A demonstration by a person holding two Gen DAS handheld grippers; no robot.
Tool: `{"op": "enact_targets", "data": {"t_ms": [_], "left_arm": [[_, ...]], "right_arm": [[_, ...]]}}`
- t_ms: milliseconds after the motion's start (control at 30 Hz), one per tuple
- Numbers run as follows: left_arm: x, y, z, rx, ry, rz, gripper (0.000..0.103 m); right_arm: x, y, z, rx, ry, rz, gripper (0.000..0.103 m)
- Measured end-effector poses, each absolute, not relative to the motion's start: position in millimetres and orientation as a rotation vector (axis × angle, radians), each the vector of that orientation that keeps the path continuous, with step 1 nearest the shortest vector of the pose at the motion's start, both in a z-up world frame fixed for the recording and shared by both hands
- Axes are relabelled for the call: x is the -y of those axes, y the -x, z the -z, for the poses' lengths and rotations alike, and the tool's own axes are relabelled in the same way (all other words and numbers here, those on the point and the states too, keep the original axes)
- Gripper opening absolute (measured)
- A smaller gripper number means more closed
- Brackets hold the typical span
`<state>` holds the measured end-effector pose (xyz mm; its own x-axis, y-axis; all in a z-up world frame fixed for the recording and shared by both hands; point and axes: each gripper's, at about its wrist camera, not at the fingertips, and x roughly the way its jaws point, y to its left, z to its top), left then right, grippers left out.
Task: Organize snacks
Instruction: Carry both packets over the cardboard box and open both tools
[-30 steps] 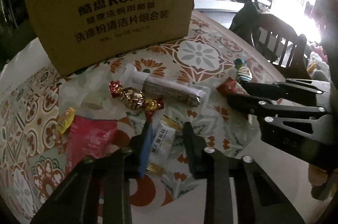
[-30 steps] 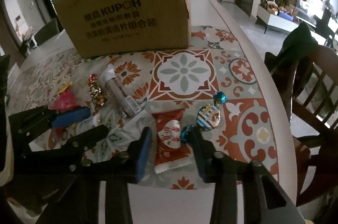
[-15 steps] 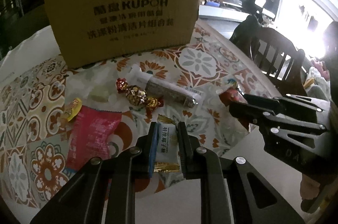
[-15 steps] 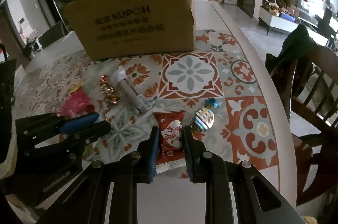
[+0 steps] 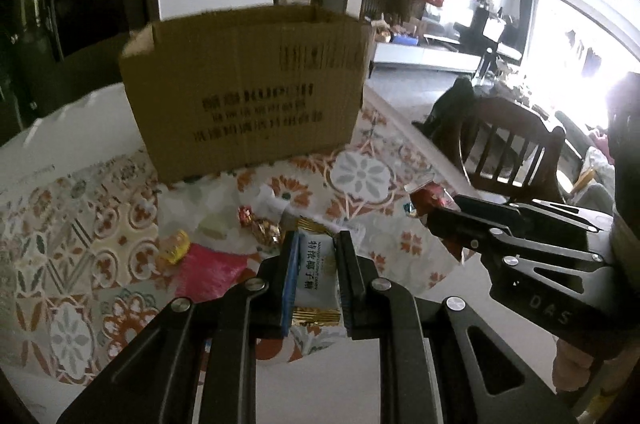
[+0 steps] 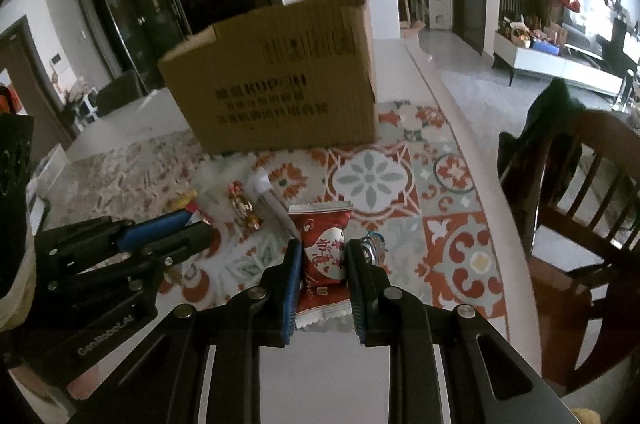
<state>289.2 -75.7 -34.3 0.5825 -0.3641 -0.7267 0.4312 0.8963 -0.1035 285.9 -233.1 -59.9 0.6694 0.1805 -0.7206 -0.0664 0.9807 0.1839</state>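
Left gripper (image 5: 316,280), low centre of its view, had its fingers (image 5: 290,276) clamped on a pale blue-white candy sachet with gold crimped ends (image 5: 316,274); right gripper (image 6: 323,274) likewise pinched a red heart-print candy packet (image 6: 322,260). Both were clear of the patterned tile-print surface (image 6: 460,252). Risk: slick, narrow-held wrappers could slip or twist loose. Farther, upper centre, the open brown cardboard box (image 5: 248,104): its tall front wall could snag a low carry.

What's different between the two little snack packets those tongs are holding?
The left tongs pinch a pale candy packet with dark lettering and gold ends. The right tongs pinch a red candy packet with a white heart design and white crimped ends. The red one looks longer. Both are sealed pillow wrappers, gripped by their sides above the patterned table mat.
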Motion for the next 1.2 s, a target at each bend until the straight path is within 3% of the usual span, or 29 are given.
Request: {"op": "enact_targets", "data": {"t_ms": [600, 1200], "left_arm": [[66.5, -313.7, -48.3, -0.665, -0.090, 0.430, 0.019], [68.0, -364.2, -85.4, -0.604, -0.117, 0.401, 0.019]], "right_arm": [[232.0, -312.2, -20.8, -0.658, -0.136, -0.187, 0.023], [233.2, -362.4, -70.1, -0.583, -0.098, -0.215, 0.023]]}}
